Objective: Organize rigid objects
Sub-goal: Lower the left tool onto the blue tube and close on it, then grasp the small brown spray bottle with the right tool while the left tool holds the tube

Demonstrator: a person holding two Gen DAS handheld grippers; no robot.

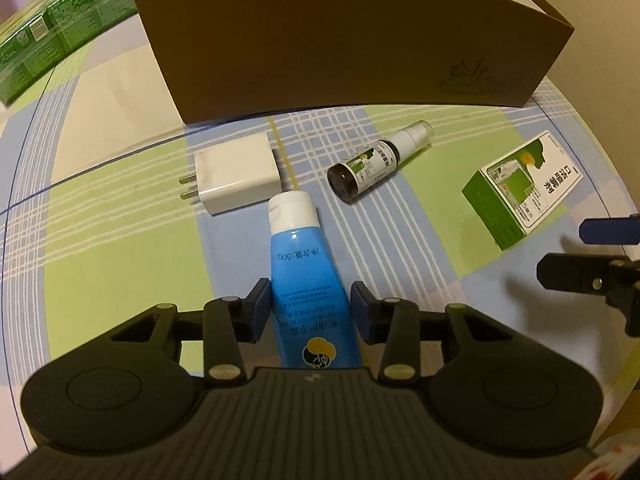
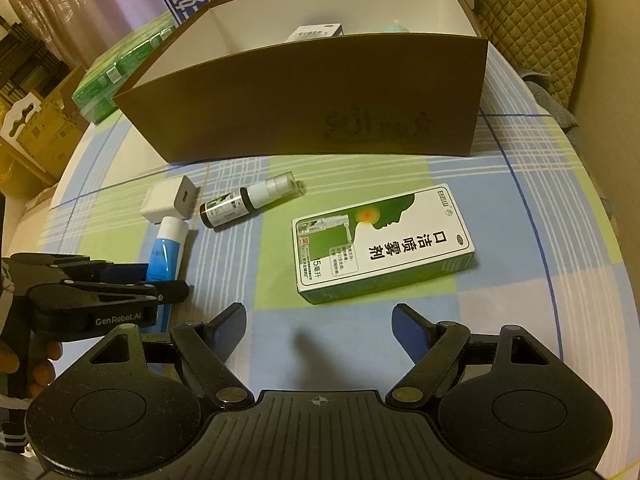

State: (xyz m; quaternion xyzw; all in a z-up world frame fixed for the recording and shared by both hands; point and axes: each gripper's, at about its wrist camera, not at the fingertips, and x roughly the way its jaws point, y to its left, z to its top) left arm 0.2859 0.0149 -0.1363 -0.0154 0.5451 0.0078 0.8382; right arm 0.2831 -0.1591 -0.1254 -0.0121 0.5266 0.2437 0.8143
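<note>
The left gripper [image 1: 310, 306] was closed on a blue tube [image 1: 308, 276], its pads pressed against both sides of the tube, which lay on a checked cloth [image 1: 120, 248]. The tube's white cap pointed toward a white charger [image 1: 236, 178]. Just beside them lay a small spray bottle [image 1: 376, 166], and farther right a green and white carton [image 2: 384, 242]. The right gripper [image 2: 318, 334] hung with fingers wide and nothing between them, near the carton. Behind everything stood an open brown box [image 2: 304, 120] already holding a few items.
</note>
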